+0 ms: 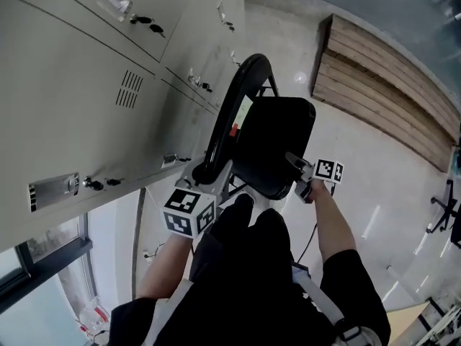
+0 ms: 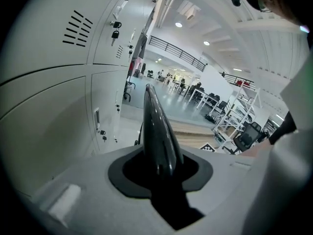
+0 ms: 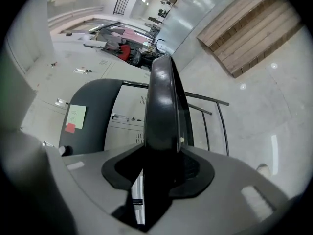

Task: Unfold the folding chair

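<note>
A black folding chair stands against the lockers. In the head view its curved backrest [image 1: 229,107] rises on the left and its padded seat [image 1: 277,139] hangs in front of it. My left gripper [image 1: 202,175] is shut on the backrest's lower rim, which shows as a glossy black edge [image 2: 159,131] running up between the jaws of the left gripper [image 2: 161,168]. My right gripper [image 1: 294,163] is shut on the seat's right edge [image 3: 164,106], which fills the gap of the right gripper [image 3: 159,173]. The backrest [image 3: 90,111] carries a green and a red sticky note [image 3: 74,117].
Grey lockers [image 1: 86,85] with keys in their doors line the left side, close behind the chair. A low wooden platform [image 1: 389,92] lies at the upper right. The chair's thin metal legs [image 3: 215,116] show over pale floor. An office chair's base [image 1: 446,207] stands at the right edge.
</note>
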Action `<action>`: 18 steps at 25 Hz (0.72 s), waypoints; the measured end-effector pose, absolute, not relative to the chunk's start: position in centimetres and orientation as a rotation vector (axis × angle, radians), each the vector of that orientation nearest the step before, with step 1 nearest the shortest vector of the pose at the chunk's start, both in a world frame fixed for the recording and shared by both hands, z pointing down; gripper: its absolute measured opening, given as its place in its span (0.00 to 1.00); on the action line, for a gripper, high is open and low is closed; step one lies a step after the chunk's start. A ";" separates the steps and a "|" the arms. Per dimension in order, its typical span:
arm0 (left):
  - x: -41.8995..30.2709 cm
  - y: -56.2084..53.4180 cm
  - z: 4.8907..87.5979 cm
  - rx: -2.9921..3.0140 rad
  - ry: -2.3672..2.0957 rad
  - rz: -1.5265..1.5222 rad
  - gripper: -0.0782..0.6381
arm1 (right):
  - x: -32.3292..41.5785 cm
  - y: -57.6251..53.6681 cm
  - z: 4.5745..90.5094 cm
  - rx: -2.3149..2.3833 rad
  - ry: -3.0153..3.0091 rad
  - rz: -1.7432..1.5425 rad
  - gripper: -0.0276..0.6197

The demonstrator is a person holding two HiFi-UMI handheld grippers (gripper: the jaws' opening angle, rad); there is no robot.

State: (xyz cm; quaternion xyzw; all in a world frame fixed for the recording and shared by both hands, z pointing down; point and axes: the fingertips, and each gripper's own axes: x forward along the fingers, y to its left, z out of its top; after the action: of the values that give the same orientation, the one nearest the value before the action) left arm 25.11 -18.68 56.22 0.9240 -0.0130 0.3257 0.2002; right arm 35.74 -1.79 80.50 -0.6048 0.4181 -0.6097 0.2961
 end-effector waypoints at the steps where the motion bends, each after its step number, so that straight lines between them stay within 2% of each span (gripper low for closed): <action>1: 25.3 -18.1 56.0 2.589 -0.035 0.907 0.26 | 36.0 -1.3 80.4 -1.580 1.124 -1.599 0.28; 5: 25.3 -17.1 55.8 2.584 -0.037 0.906 0.26 | 36.2 1.1 80.9 -1.524 1.132 -1.566 0.28; 18: 26.3 -16.1 58.5 2.524 -0.021 0.877 0.25 | 39.7 11.0 88.5 -1.615 0.997 -1.500 0.36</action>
State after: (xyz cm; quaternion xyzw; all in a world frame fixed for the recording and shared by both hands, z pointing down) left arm 26.27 -16.10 58.51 0.9187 -0.0077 0.3192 0.2326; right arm 39.73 11.02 88.48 -0.6247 0.3855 -0.5799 0.3534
